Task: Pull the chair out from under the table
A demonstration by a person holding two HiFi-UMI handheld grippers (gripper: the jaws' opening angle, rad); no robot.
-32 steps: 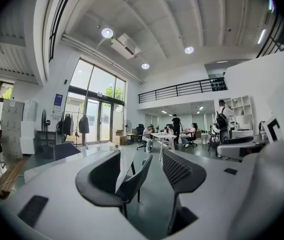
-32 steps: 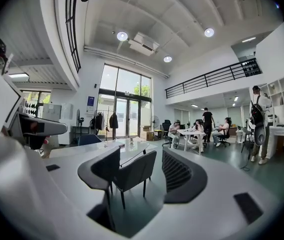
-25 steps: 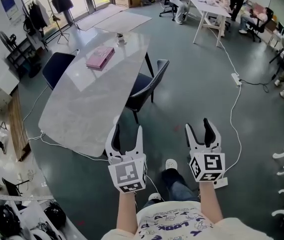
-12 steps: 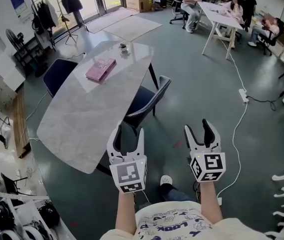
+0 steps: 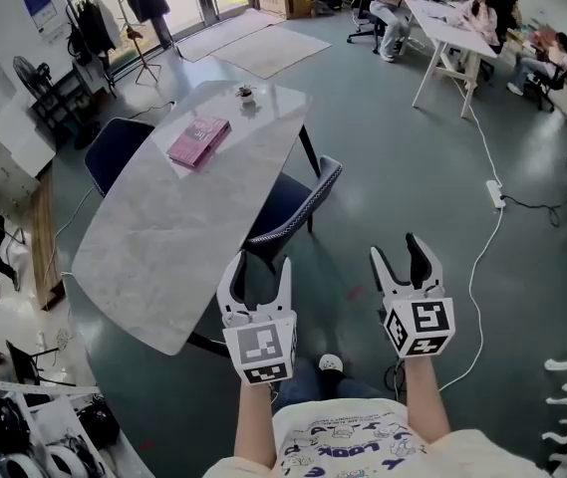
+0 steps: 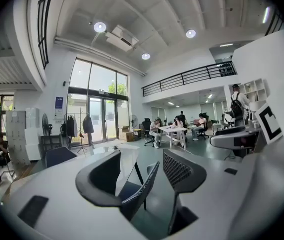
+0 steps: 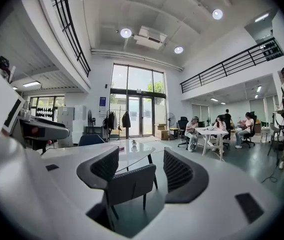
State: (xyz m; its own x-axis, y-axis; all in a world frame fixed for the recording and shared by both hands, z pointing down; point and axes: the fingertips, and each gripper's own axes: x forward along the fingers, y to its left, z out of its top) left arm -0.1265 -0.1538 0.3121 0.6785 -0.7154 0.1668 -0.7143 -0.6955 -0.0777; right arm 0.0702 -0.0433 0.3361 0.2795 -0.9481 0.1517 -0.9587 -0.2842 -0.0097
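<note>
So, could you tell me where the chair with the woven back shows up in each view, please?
Head view: chair centre, at the marble table's right edge.
Left gripper view: chair low centre, seen between the jaws.
Right gripper view: chair low centre, seen between the jaws.
Shared landmark: the marble table.

The dark chair (image 5: 295, 199) stands upright, its seat partly tucked under the pale marble table (image 5: 163, 237).
</note>
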